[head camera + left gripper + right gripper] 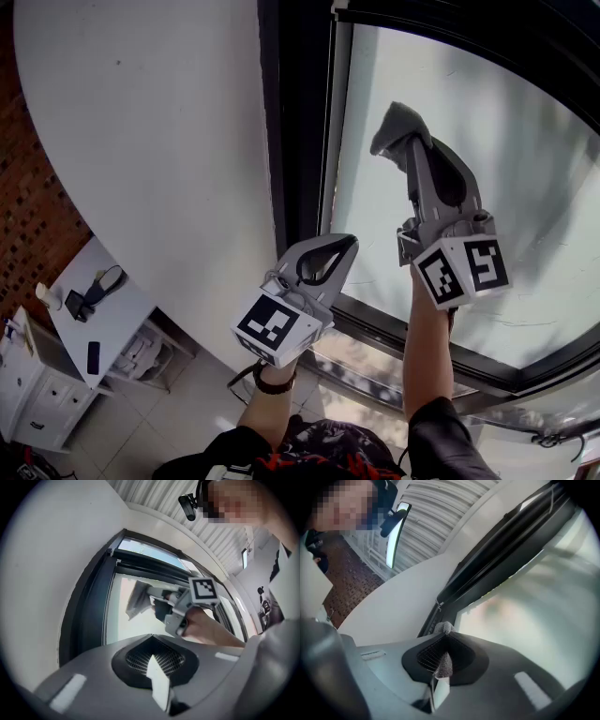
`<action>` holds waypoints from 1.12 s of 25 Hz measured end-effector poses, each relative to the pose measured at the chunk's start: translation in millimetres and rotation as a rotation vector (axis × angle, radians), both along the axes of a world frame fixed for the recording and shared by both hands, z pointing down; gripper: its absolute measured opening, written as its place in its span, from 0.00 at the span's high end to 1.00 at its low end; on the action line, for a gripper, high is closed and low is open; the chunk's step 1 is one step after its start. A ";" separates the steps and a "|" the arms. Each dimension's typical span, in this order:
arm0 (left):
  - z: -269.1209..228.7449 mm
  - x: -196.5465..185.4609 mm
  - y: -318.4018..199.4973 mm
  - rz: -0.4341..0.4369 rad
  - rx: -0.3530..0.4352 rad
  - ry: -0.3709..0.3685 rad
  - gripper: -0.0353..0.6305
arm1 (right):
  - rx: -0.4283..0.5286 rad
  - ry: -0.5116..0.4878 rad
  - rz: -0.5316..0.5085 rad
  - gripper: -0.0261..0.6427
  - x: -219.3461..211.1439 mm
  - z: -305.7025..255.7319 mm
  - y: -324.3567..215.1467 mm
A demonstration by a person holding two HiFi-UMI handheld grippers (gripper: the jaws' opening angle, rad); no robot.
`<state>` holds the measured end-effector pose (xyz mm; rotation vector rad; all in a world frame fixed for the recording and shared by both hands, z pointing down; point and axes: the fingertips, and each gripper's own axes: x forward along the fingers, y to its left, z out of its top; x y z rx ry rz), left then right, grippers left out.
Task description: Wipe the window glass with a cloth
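Soft cloth against smooth glass

The cloth point(395, 120) is grey fabric with a fine knitted, slightly fuzzy surface. The window glass point(534, 178) is smooth and hazy, and its frame point(295, 141) is dark and matt. The left gripper point(345, 246) and right gripper point(410, 145) are matt grey plastic. The wall point(159, 141) is smooth matt white.

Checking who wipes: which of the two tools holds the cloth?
The right tool, up at the glass, is shut on the grey cloth; the left tool, lower, is shut on nothing.

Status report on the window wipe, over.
Right gripper shut on cloth, up at the glass. Left gripper shut, empty, low by the frame. Nothing blocking.
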<state>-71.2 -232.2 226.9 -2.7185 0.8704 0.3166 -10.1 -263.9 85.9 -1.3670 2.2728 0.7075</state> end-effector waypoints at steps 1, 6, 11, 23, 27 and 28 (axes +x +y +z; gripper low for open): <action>-1.2 -0.8 3.3 -0.010 0.002 -0.002 0.92 | -0.005 0.013 -0.005 0.94 -8.4 -15.0 -6.0; -3.7 0.1 18.6 -0.041 0.009 -0.005 0.92 | -0.010 0.129 0.018 0.94 -44.2 -66.4 -28.7; -12.3 13.3 27.4 -0.040 0.029 -0.001 0.92 | 0.036 0.178 0.095 0.94 -20.8 -80.7 -22.0; -35.5 106.3 50.6 0.061 0.061 0.099 0.92 | 0.120 0.095 0.383 0.94 179.6 -91.7 84.6; -32.7 154.9 62.7 0.129 0.044 0.107 0.92 | 0.122 0.058 0.534 0.94 266.3 -88.0 129.1; -31.6 167.6 67.0 0.150 0.043 0.111 0.92 | 0.122 0.044 0.571 0.94 288.6 -87.6 139.8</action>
